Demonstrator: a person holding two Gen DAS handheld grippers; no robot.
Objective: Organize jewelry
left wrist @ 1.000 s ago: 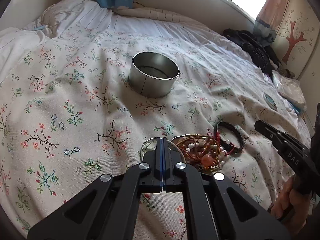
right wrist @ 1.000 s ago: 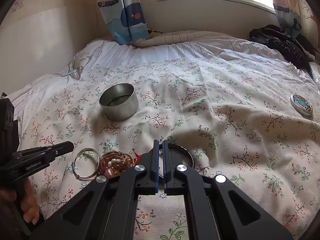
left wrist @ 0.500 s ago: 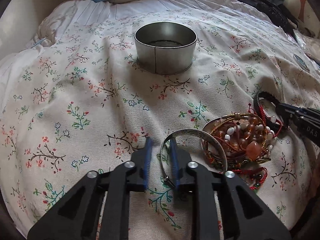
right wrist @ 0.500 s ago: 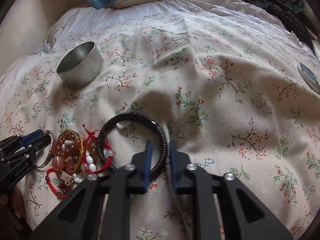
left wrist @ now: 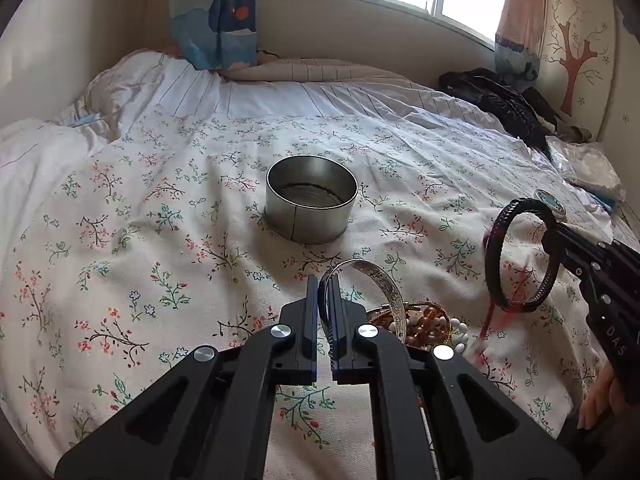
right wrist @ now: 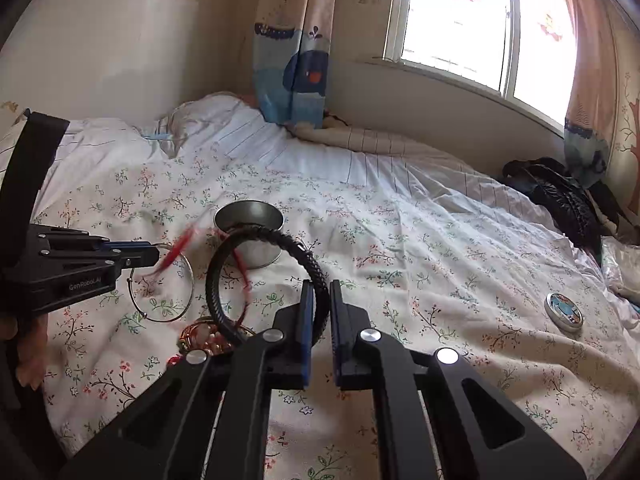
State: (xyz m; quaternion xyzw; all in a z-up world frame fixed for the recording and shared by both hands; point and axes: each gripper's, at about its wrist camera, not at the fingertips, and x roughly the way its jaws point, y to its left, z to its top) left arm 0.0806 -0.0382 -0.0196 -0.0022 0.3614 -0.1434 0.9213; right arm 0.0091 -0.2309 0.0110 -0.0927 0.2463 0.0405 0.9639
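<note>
Left gripper (left wrist: 323, 280), frame centre, is clamped on the silver bangle (left wrist: 376, 280). Right gripper (right wrist: 318, 286) pinches the black braided bracelet (right wrist: 256, 280); both lifted, presumably for the open tin (left wrist: 311, 210) beyond.

Floral white bedspread (left wrist: 160, 240), silver tin (left wrist: 311, 204), black braided bracelet (right wrist: 256, 272)

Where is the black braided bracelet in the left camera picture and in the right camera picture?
Left wrist view: black braided bracelet at right edge, lifted off the bed, pinched by the right gripper.
Right wrist view: bracelet at centre, clamped in that gripper.
Shared landmark: round metal tin on the floral bedspread.
</note>
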